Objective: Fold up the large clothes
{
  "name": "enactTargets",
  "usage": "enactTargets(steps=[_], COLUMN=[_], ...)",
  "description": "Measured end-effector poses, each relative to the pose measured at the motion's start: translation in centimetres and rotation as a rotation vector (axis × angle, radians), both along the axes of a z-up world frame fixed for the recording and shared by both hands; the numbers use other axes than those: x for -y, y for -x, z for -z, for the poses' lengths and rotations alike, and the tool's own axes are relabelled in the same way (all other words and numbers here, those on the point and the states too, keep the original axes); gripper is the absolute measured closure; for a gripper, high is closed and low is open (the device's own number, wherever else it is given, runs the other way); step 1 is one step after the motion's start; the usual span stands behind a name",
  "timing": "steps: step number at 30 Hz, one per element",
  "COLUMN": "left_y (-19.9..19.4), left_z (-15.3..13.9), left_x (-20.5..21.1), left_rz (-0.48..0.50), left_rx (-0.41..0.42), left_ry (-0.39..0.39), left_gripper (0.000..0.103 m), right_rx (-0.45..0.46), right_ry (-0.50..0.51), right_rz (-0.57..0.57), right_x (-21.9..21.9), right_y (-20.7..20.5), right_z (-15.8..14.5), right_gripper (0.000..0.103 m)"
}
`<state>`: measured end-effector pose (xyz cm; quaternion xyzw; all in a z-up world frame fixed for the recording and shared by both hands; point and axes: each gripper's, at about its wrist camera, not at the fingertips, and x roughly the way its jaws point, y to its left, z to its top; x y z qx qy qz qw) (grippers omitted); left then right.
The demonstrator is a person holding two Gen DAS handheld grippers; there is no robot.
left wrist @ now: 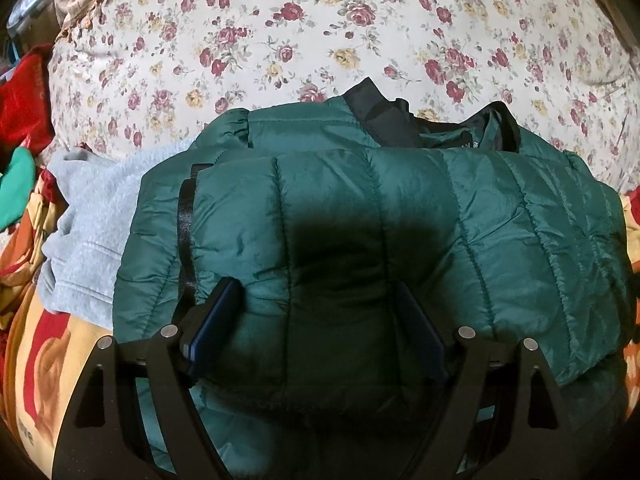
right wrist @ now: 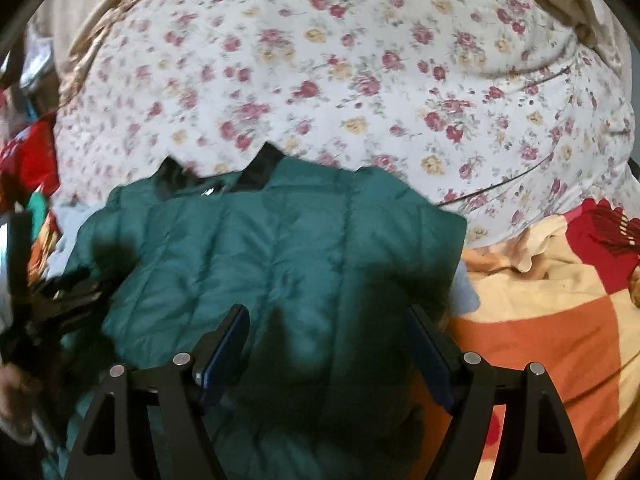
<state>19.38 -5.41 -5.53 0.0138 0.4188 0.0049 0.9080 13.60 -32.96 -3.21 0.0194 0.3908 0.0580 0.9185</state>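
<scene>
A dark green quilted puffer jacket [left wrist: 400, 220] lies folded into a bundle on the bed, its black collar [left wrist: 380, 116] at the far side. It partly covers a light grey sweatshirt [left wrist: 92, 232] at its left. My left gripper [left wrist: 316, 296] is open, its blue-padded fingers [left wrist: 216, 320] spread just above the jacket's near part. In the right wrist view the jacket [right wrist: 280, 248] fills the centre. My right gripper [right wrist: 328, 320] is open over its right half. The left gripper [right wrist: 48, 300] shows at that view's left edge.
A white floral quilt [left wrist: 320, 32] lies bunched behind the jacket. An orange, cream and red blanket [right wrist: 560, 320] covers the bed at the right and near left [left wrist: 40, 340]. Red and green clothes [left wrist: 24, 112] are piled at the far left.
</scene>
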Motion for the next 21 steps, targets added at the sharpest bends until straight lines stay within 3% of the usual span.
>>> enactTargets(steps=[6, 10, 14, 21], left_y=[0.4, 2.2, 5.0, 9.5], left_z=[-0.2, -1.4, -2.5, -3.7], left_x=[0.0, -1.1, -1.9, -3.7], left_rz=[0.035, 0.036, 0.041, 0.031], left_rx=[-0.024, -0.043, 0.006, 0.023], left_ry=[-0.009, 0.003, -0.055, -0.028], left_gripper=[0.018, 0.018, 0.018, 0.018], right_rx=[-0.096, -0.072, -0.056, -0.09], right_ry=[0.073, 0.037, 0.011, -0.068], right_rz=[-0.004, 0.002, 0.011, 0.015], right_x=[-2.1, -1.9, -1.3, -1.2], right_y=[-1.7, -0.2, 2.3, 6.6], right_z=[4.7, 2.6, 0.6, 0.0], right_gripper=[0.024, 0.024, 0.024, 0.024])
